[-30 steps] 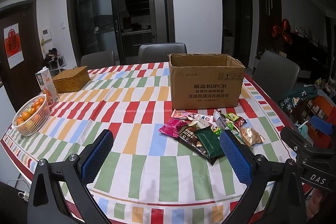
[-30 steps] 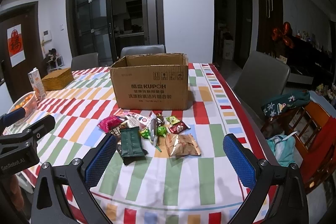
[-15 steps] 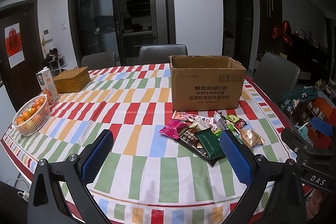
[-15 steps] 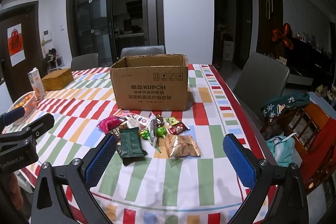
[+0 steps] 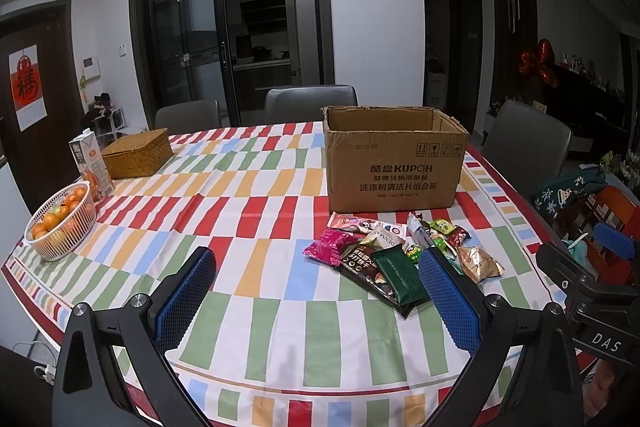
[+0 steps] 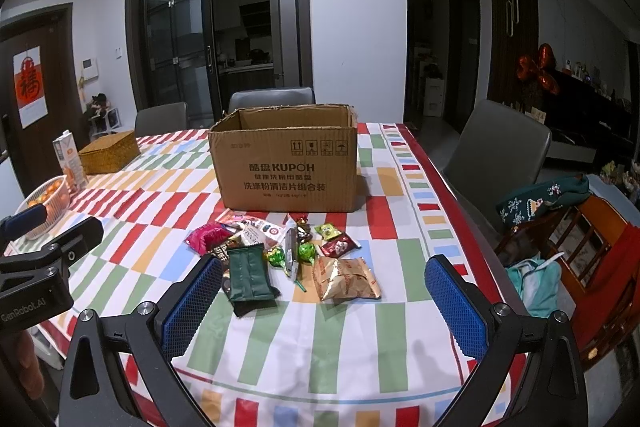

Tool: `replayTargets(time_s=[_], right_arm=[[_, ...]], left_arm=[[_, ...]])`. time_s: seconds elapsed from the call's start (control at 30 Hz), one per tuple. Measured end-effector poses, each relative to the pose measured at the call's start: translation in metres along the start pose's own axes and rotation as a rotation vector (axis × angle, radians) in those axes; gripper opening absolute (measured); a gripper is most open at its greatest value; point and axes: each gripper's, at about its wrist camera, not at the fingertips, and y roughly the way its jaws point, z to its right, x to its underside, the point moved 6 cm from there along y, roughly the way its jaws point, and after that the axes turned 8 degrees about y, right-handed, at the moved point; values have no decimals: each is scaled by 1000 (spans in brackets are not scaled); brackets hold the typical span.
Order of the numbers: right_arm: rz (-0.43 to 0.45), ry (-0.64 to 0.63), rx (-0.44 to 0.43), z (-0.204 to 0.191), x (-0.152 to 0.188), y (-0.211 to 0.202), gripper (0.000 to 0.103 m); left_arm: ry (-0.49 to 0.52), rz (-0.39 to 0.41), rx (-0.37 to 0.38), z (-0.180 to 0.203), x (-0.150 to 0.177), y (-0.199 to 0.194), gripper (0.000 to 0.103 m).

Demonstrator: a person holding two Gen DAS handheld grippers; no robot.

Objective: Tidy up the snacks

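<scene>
An open brown cardboard box (image 5: 394, 163) (image 6: 288, 163) stands on the striped tablecloth. In front of it lies a pile of snack packets: a dark green pack (image 5: 400, 277) (image 6: 248, 273), a pink pack (image 5: 328, 251) (image 6: 206, 237), a gold bag (image 5: 478, 263) (image 6: 344, 279), green lollipops (image 6: 306, 253) and several small sweets. My left gripper (image 5: 318, 293) hovers open over the near table edge, left of the pile. My right gripper (image 6: 324, 297) is open too, held above the near edge with the gold bag between its fingers in view, not touching.
A white basket of oranges (image 5: 60, 223), a juice carton (image 5: 90, 167) and a wicker box (image 5: 138, 153) sit at the table's left. Grey chairs (image 6: 500, 151) surround the table (image 5: 224, 203). A wooden chair with clothes (image 6: 576, 239) stands to the right.
Both views have shifted very slightly, as if the grippers drew back a little. The snacks and the box have not moved. Both grippers stay open.
</scene>
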Motion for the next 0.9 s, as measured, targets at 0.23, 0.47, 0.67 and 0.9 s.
replayTargets(time_s=[0.23, 0.47, 0.67, 0.9], right_arm=[[0, -1, -1, 0, 0, 0, 102], [1, 1, 0, 0, 0, 0, 102], [-1, 0, 0, 1, 1, 1, 102], [-16, 7, 0, 7, -1, 5, 102]], left_arm=[[0, -1, 0, 0, -1, 0, 103], [-1, -1, 1, 0, 0, 0, 103], [2, -5, 7, 2, 0, 1, 103], [10, -25, 32, 8, 3, 9, 103]])
